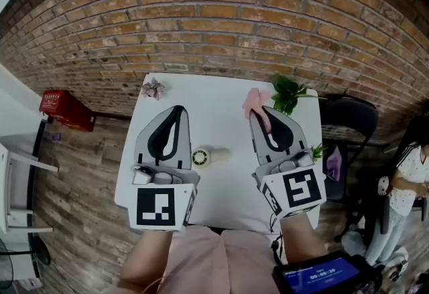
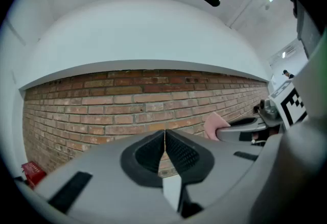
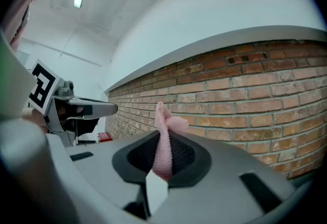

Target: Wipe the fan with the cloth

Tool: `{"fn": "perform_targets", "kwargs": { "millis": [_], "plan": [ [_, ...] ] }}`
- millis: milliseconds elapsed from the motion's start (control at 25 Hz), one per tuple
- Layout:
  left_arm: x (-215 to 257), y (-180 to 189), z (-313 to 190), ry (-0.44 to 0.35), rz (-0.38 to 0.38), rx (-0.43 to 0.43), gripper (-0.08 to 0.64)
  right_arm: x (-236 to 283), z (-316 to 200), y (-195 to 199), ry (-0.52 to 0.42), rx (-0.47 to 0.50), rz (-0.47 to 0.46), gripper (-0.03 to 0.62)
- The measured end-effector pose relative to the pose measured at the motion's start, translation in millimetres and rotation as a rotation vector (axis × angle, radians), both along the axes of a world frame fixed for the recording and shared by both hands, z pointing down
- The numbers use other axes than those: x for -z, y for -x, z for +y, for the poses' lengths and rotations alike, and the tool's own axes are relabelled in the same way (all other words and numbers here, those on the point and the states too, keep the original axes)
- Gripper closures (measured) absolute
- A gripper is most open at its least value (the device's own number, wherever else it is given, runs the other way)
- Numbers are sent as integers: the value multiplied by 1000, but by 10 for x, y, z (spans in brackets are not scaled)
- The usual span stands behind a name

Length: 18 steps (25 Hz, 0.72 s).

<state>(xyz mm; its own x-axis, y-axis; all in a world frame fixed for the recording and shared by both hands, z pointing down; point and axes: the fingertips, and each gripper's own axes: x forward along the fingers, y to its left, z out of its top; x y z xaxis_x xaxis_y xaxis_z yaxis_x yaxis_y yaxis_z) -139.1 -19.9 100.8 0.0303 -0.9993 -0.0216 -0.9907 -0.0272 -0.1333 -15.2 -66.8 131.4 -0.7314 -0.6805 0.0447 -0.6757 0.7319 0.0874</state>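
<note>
Fan (image 1: 201,157) lies on the white table (image 1: 216,100), a small round unit with a pale handle. In the head view it shows between the two grippers, closer to the left one's body.

Cloth (image 3: 164,136), pink, is pinched between the jaws of the right gripper (image 1: 263,112). It runs up through the pads, and a bunched end stands past the tips. The right gripper is clenched on it.

Left gripper (image 2: 164,133) has its jaws pressed together with nothing between them. Both grippers point toward the brick wall (image 2: 127,100), side by side and apart from each other.

A green plant (image 1: 288,93) sits just beyond the right gripper's tips, at the table's far corner. A small flower sprig (image 1: 153,89) sits beyond the left gripper's tips. A red box (image 1: 66,110) lies on the floor well outside the left gripper. A dark chair (image 1: 350,118) and a standing person (image 1: 407,182) are outside the right gripper.
</note>
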Motion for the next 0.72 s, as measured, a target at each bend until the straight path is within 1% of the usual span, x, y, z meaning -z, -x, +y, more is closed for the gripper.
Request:
{"fn": "perform_targets", "kwargs": {
  "millis": [80, 240, 480, 720],
  "plan": [
    [7, -10, -1, -2, 10, -3, 543, 1, 0, 11, -1, 0, 2, 554],
    [-12, -23, -20, 2, -1, -8, 543, -9, -16, 24, -2, 3, 7, 554],
    [-8, -85, -66, -4, 39, -8, 543, -37, -30, 50, -13, 14, 17, 554],
    [-14, -117, -99, -5, 33, -12, 543, -68, -53, 51, -10, 21, 21, 554]
  ]
}}
